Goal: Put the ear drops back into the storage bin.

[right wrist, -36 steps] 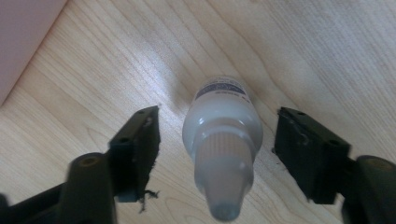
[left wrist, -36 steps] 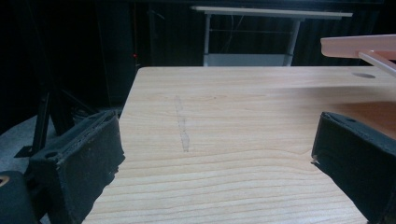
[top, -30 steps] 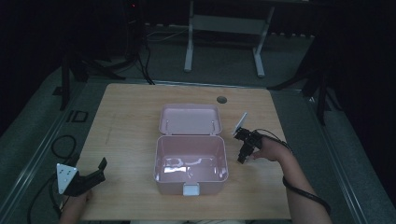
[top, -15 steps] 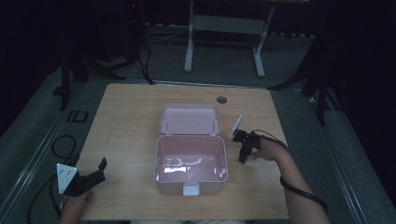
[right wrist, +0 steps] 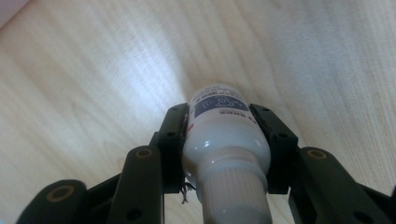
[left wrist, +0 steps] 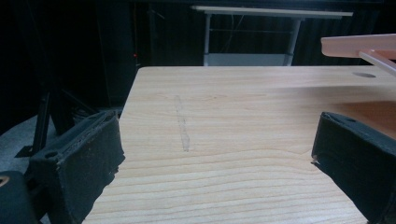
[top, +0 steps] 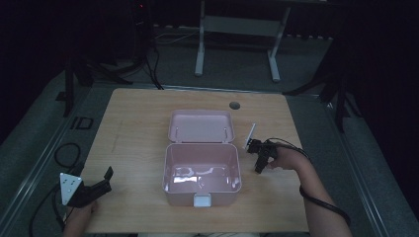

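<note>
A pink box (top: pixel 201 174) with its lid (top: pixel 200 126) swung open lies at the table's middle, its inside bare. My right gripper (top: pixel 260 164) hangs just right of the box, pointing down at the table. In the right gripper view its jaws are shut on a small white bottle (right wrist: pixel 225 140) with a dark label, base toward the wood. My left gripper (top: pixel 104 178) rests low at the table's front left, and the left gripper view shows its jaws wide apart with nothing between them. An edge of the pink lid (left wrist: pixel 359 45) shows at the upper right there.
The wooden table (top: pixel 133 128) has a round cable hole (top: pixel 234 105) near its far edge. A faint scuff mark (left wrist: pixel 182 126) runs along the wood ahead of the left gripper. Cables lie on the floor at the left, and a metal stand is behind the table.
My right gripper with the bottle has shifted slightly toward the table's front. The left gripper and the box have stayed put.
</note>
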Demonstrator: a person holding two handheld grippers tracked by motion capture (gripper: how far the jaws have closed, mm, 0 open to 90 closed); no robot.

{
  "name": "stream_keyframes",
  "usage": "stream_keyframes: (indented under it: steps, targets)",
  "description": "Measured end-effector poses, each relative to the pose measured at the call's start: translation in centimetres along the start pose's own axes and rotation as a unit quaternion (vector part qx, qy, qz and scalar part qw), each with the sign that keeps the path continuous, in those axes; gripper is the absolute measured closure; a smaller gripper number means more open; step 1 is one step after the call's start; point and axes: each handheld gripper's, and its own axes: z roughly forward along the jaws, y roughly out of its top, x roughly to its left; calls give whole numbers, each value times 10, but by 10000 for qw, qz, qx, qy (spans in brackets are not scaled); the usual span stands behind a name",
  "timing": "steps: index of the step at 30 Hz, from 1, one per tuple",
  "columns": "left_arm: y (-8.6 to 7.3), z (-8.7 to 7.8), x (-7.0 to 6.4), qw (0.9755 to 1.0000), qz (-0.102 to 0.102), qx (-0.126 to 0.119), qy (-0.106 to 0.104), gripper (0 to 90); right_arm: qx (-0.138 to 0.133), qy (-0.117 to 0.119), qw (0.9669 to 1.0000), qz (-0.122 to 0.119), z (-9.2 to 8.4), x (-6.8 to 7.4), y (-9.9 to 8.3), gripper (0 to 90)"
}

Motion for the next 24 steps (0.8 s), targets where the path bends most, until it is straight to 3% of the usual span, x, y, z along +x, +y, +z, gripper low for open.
stream_keyframes:
  steps: [3, 4, 5, 9, 11, 12, 14, 18, 19, 24]
  targets:
    - [0, 0, 0, 10000, -1, 3, 0, 19, 40, -18, 9998, -180, 0, 3, -2, 596]
    - [0, 0, 0, 10000, -2, -1, 2, 20, 81, -65, 9984, -553, -1, 7, -7, 596]
    - [0, 0, 0, 10000, 1, -1, 0, 20, 95, -75, 9975, -694, -1, 9, -9, 596]
    - [0, 0, 0, 10000, -1, 3, 5, 20, -35, -188, 9899, -1408, -2, 18, -17, 596]
    - [0, 0, 0, 10000, 2, 10, 5, 20, -121, -179, 9859, -1657, -3, 22, -21, 596]
    - [0, 0, 0, 10000, 2, 10, 5, 20, -121, -179, 9859, -1657, -3, 22, -21, 596]
    - [0, 0, 0, 10000, 0, 11, 9, 20, -105, -120, 9806, -1955, -4, 28, -24, 595]
    - [0, 0, 0, 10000, -2, 16, 9, 19, 81, -230, 9779, -2077, -3, 34, -26, 596]
    - [0, 0, 0, 10000, 2, 17, 9, 20, 110, -362, 9751, -2183, -4, 37, -27, 596]
    - [0, 0, 0, 10000, -3, 19, 10, 20, -9, -386, 9748, -2197, -9, 38, -30, 596]
